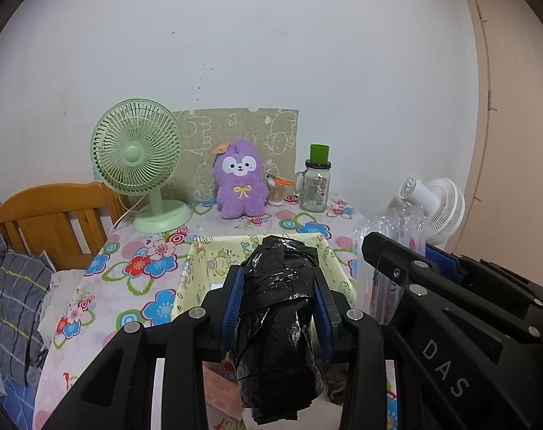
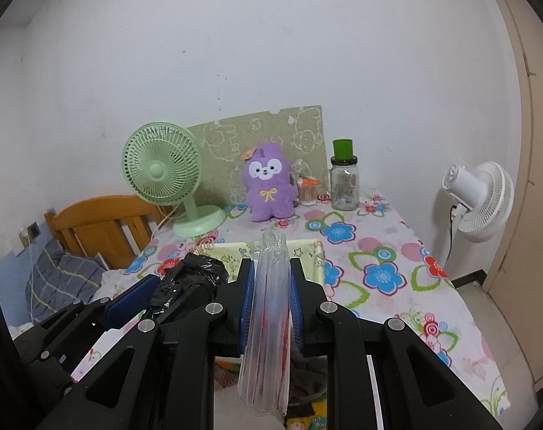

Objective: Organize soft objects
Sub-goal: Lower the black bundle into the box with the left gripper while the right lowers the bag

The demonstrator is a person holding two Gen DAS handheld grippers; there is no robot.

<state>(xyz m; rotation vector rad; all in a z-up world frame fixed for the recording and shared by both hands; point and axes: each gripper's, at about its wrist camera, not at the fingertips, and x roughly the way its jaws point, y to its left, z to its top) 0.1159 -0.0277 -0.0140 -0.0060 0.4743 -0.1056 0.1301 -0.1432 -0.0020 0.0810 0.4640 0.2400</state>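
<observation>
My left gripper (image 1: 278,286) is shut on a roll of black plastic bags (image 1: 276,322), held above a yellow fabric basket (image 1: 187,279) on the flowered table. My right gripper (image 2: 271,286) is shut on a clear plastic pack (image 2: 269,322) with red print, held upright over the same basket (image 2: 307,247). The two grippers are side by side: the right one shows in the left wrist view (image 1: 407,261) and the left one in the right wrist view (image 2: 171,283). A purple plush toy (image 1: 239,182) sits upright at the back of the table.
A green desk fan (image 1: 138,165) stands back left. A glass jar with a green lid (image 1: 314,182) and a cotton swab cup (image 1: 277,193) stand back right. A white floor fan (image 2: 482,200) is right of the table. A wooden bed headboard (image 1: 52,218) is left.
</observation>
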